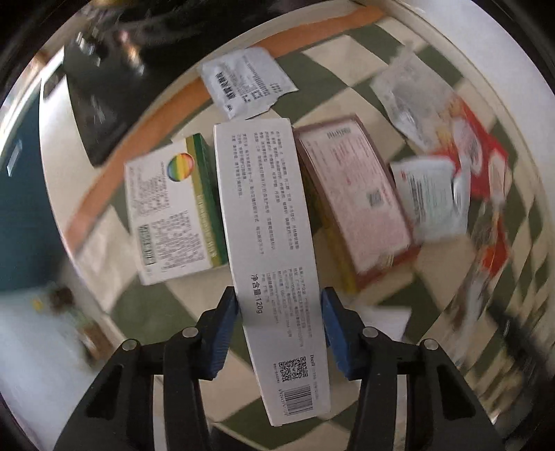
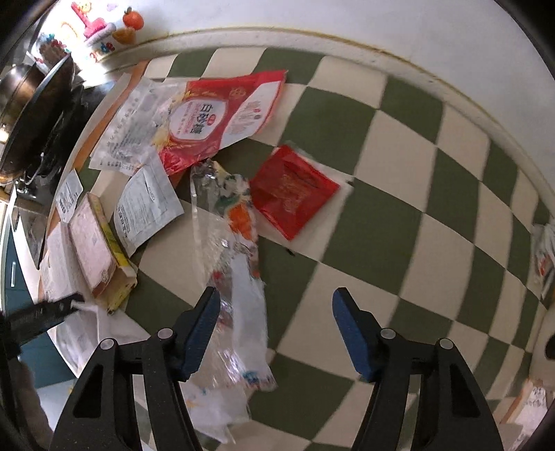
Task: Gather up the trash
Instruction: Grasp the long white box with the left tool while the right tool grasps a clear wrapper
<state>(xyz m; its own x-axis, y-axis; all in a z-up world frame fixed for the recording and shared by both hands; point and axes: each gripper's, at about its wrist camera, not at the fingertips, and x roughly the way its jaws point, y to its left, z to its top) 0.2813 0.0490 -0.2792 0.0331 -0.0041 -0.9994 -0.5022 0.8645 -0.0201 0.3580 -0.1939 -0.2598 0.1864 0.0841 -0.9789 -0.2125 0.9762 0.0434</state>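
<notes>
While my left hand-held gripper point(image 1: 279, 303) is clamping the long white box point(image 1: 269, 249) lengthwise above the worktop point(image 2: 399, 215), my right hand-held gripper point(image 2: 275, 300) is hanging open, the clear wrapper point(image 2: 239, 263) lying just ahead, running along its fingers, nearer the left pad.

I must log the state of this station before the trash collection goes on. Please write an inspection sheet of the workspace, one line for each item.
Surface: green and cream checkered tabletop, orange strip along one edge.
Job's things: long white carton between the left gripper's pads; green and white box and pink box beside it; red sugar bag, red packet, clear printed wrapper, white sachets.
Clutter: black pan at the table's edge.
Grippers: left gripper shut on the carton; right gripper open above the wrapper.
Cables: nothing seen.
Surroundings: white wall, colourful toy in the corner.
</notes>
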